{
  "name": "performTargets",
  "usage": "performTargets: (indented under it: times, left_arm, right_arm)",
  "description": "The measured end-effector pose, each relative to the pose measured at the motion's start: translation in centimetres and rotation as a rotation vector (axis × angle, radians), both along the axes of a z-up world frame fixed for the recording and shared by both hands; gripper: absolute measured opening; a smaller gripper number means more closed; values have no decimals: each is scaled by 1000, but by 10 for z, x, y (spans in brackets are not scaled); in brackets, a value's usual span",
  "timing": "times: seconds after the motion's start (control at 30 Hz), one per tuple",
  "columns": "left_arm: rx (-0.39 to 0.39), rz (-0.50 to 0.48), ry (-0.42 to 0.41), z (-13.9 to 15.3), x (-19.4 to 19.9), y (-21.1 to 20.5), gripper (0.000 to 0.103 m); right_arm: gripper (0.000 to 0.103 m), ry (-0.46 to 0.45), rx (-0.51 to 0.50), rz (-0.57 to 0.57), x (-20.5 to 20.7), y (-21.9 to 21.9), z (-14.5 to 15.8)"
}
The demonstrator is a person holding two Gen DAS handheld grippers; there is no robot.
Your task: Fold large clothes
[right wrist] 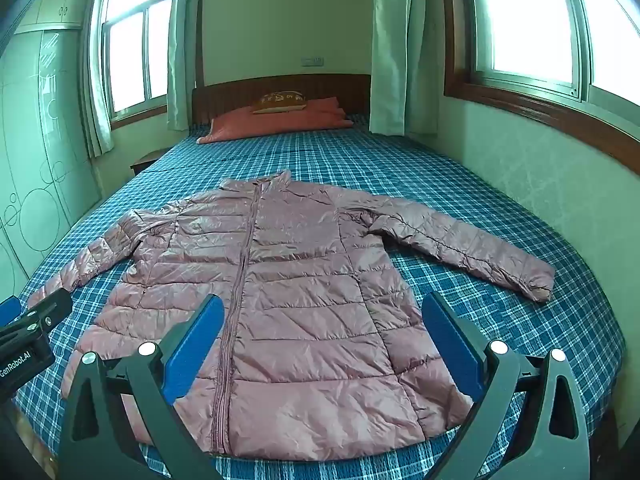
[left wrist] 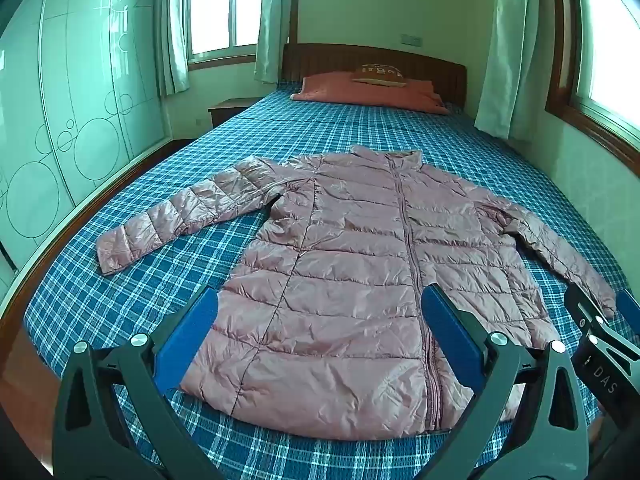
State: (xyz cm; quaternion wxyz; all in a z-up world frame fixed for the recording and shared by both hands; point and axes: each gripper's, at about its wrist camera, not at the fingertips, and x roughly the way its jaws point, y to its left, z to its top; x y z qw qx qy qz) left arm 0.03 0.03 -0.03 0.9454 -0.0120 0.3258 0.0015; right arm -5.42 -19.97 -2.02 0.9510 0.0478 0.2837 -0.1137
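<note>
Pink padded jacket (left wrist: 352,272) lying flat, zipped, on the blue checked bed (left wrist: 120,300), sleeves spread left and right. No fold made yet. Left gripper (left wrist: 320,340) and right gripper (right wrist: 324,340) above the near hem, jaws wide apart, empty. Next, probably: taking one sleeve, bringing it across the body.

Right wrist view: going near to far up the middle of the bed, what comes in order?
Open right gripper → pink quilted puffer jacket lying flat and zipped → bare blue plaid bedsheet → folded salmon-pink blanket with a small brown patterned pillow on it → dark wooden headboard.
</note>
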Motion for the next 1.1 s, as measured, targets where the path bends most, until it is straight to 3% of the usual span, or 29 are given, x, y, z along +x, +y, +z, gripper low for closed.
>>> performTargets:
  times: [1.1]
  left_arm:
    - [14, -12, 10, -5, -1, -1, 101]
  right_arm:
    - [98, 4, 1, 3, 1, 0, -3]
